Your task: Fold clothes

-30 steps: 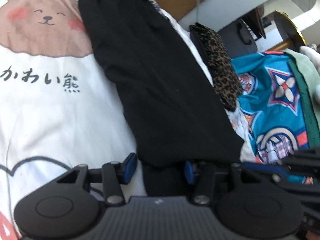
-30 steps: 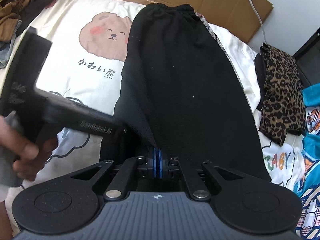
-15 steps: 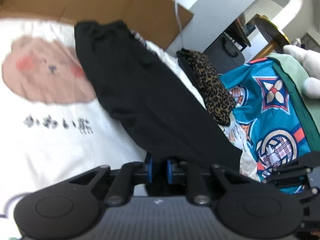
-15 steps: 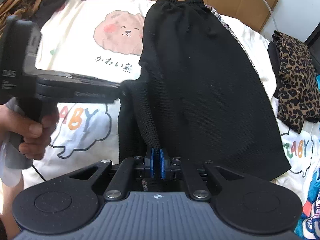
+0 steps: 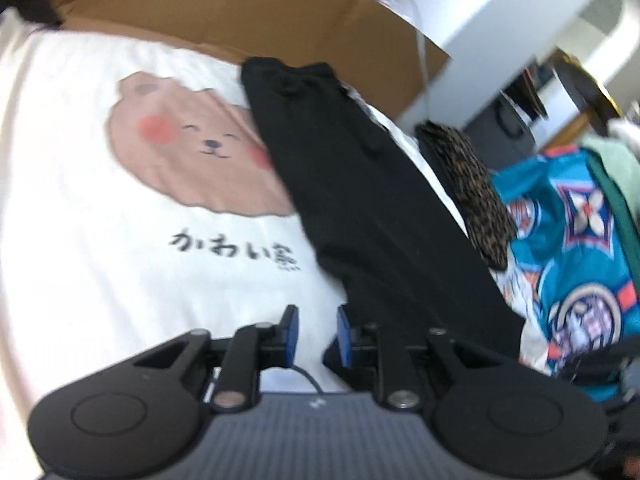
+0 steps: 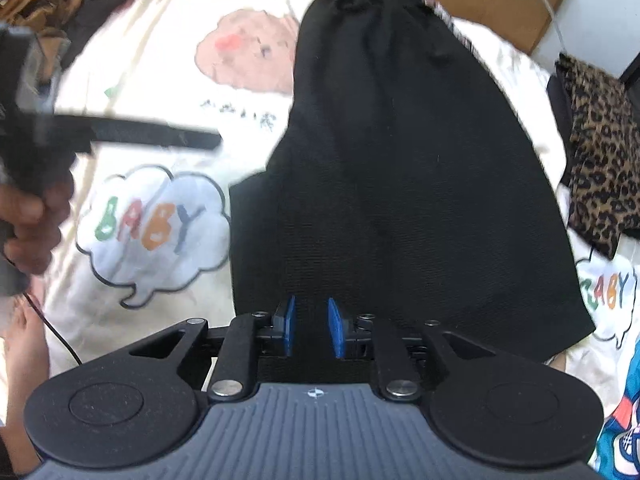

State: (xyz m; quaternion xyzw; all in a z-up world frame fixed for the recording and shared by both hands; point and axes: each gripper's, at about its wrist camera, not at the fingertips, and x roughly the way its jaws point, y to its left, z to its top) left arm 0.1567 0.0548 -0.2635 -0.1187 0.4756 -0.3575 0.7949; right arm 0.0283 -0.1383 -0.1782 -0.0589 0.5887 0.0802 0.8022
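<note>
Black pants (image 6: 400, 160) lie flat on a white bed sheet (image 6: 160, 80) printed with a bear, waistband at the far end. My right gripper (image 6: 311, 326) is open just above the near hem, with nothing between its blue pads. My left gripper (image 5: 316, 332) is also open and hovers over bare sheet (image 5: 120, 260) just left of the pants (image 5: 360, 200). In the right wrist view, a hand (image 6: 32, 208) at the left edge holds the blurred left gripper, which sits left of the pants.
A folded leopard-print cloth (image 6: 600, 152) lies right of the pants. Teal patterned fabric (image 5: 572, 260) sits further right. Cardboard (image 5: 240, 12) borders the sheet's far edge. A pile of brown clothes (image 6: 36, 0) occupies the far left corner.
Both grippers were shut on the pants' near hem half a second ago and have now opened and let it go. The left gripper has shifted left off the pants, and the hem lies flat.
</note>
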